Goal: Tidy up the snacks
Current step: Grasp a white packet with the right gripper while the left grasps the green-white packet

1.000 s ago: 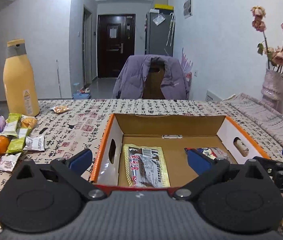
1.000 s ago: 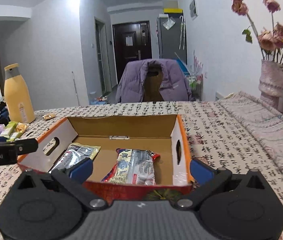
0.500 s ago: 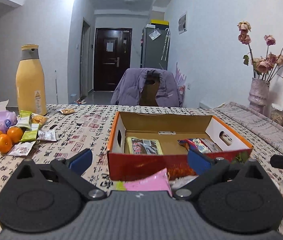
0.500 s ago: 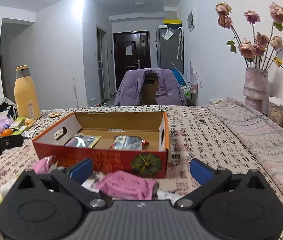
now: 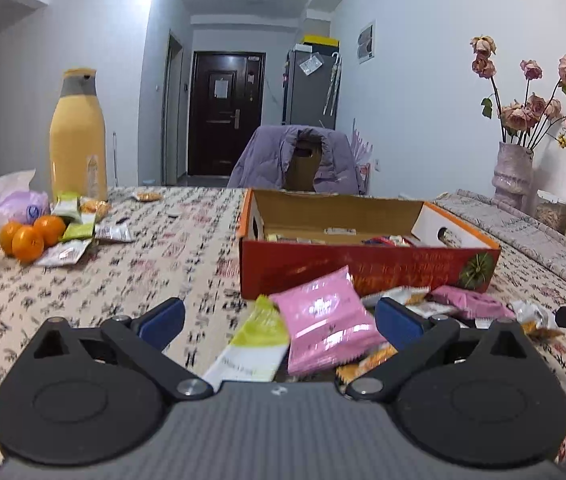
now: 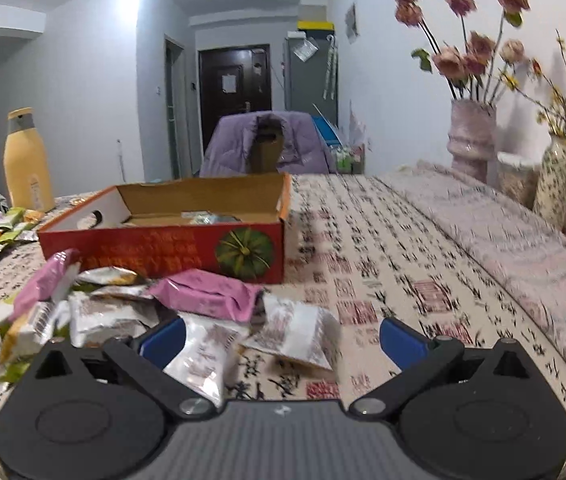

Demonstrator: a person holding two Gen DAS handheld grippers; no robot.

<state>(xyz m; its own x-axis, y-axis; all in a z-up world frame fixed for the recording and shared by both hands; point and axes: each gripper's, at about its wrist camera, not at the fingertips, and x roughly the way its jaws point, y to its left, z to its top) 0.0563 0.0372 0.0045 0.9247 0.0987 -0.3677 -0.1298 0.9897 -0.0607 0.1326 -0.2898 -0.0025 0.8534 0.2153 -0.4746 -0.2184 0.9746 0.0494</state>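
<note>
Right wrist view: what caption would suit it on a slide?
Open right gripper hovering over loose snack packets before a red cardboard box.

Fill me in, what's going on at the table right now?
A person is sorting snacks with two handheld grippers. The left gripper and right gripper are both open and empty, low over a loose pile of snack packets on the tablecloth in front of the red cardboard box. A pink packet lies between the left fingers. A few packets already sit in the box; more lie by the oranges.
</note>
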